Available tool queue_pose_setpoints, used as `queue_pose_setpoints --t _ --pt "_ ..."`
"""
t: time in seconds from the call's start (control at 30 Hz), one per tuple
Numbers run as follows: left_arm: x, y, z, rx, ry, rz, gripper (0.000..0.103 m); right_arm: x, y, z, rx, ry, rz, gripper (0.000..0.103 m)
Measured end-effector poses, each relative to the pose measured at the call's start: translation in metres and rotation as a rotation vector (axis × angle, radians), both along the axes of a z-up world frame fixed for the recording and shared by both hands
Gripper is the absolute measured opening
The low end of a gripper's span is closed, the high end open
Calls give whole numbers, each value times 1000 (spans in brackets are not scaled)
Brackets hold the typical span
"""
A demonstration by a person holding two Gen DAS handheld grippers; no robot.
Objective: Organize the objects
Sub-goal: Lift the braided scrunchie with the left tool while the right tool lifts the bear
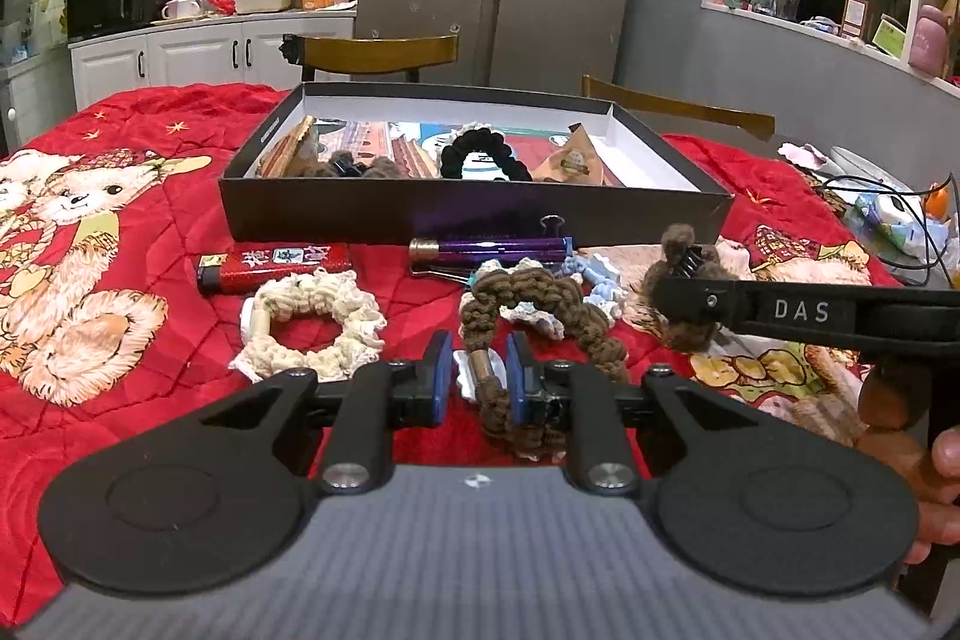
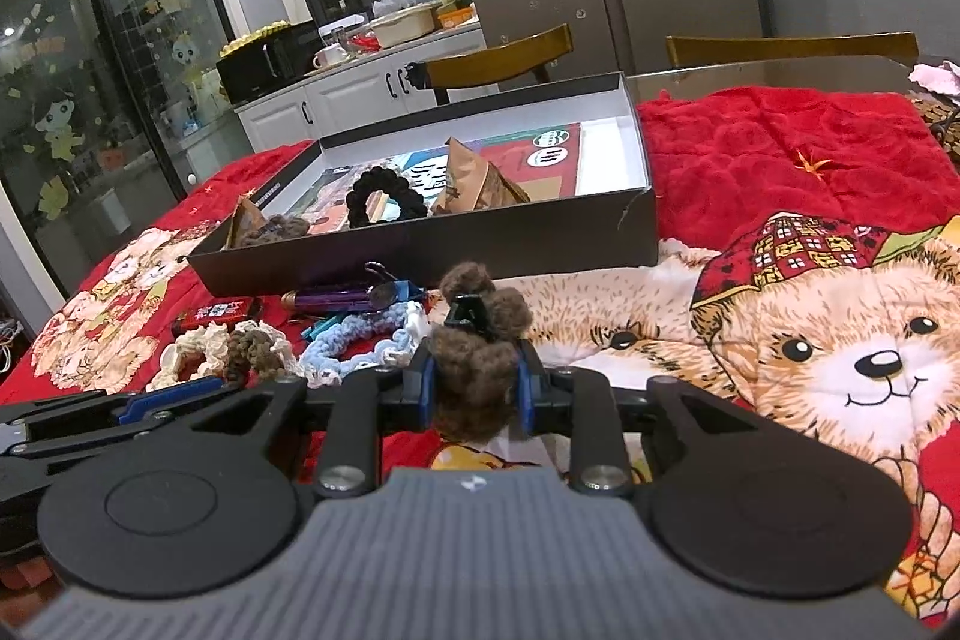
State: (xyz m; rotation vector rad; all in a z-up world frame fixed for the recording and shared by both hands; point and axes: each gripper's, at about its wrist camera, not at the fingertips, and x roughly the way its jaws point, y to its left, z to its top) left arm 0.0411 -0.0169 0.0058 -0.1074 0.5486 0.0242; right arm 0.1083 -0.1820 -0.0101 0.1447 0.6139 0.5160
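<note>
Soft, squashy and very light, this brown braided scrunchie (image 1: 540, 292): no fear of breaking, but floppy, so likely to dangle and swing when lifted. Best pinched across one thin part of the ring, near the little gold bead, not around the whole loop. Made of thick brown yarn knotted into a bumpy ring, with a bit of white lace under it. Lying on the red bear blanket (image 1: 150, 340), in front of the black box (image 1: 474, 220), a little way from its front wall. Pinched between the blue pads of the left gripper (image 1: 479, 376), fingers closed in on the yarn at the near side of the ring, with the rest of the loop lying on the blanket. To the right of it, also in front of the box, a fuzzy brown hair clip (image 2: 480, 340), squeezed tight between the fingers of the right gripper (image 2: 474, 370). Hard to tell whether lifted or resting on the blanket. Fluffy and light too, but with a hard black claw inside, so stiffer in the middle and maybe easier to crack; probably safest held by the fuzzy sides. Waiting in front of the box as well: a cream scrunchie (image 1: 318, 316) to the left, a light blue scrunchie (image 1: 600, 280) behind the brown one, a red lighter (image 1: 270, 262) and a purple tube (image 1: 498, 247) close to the front wall. Inside the box: a black scrunchie (image 1: 480, 151), brown paper packets and picture cards. Probably next: both brown things into the box.
</note>
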Motion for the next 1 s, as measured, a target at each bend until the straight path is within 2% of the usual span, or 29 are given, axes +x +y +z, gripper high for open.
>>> queue_pose_setpoints --t 0.47,0.73,1.0 --pt "-14 0 9 33 -103 -15 23 -4 -5 18 13 -78 -10 28" --pt "-7 30 46 -102 -104 -9 23 -10 -8 53 1 -159 -35 28" --pt "-18 29 88 -5 -209 -44 23 -17 1 101 47 -231 10 28"
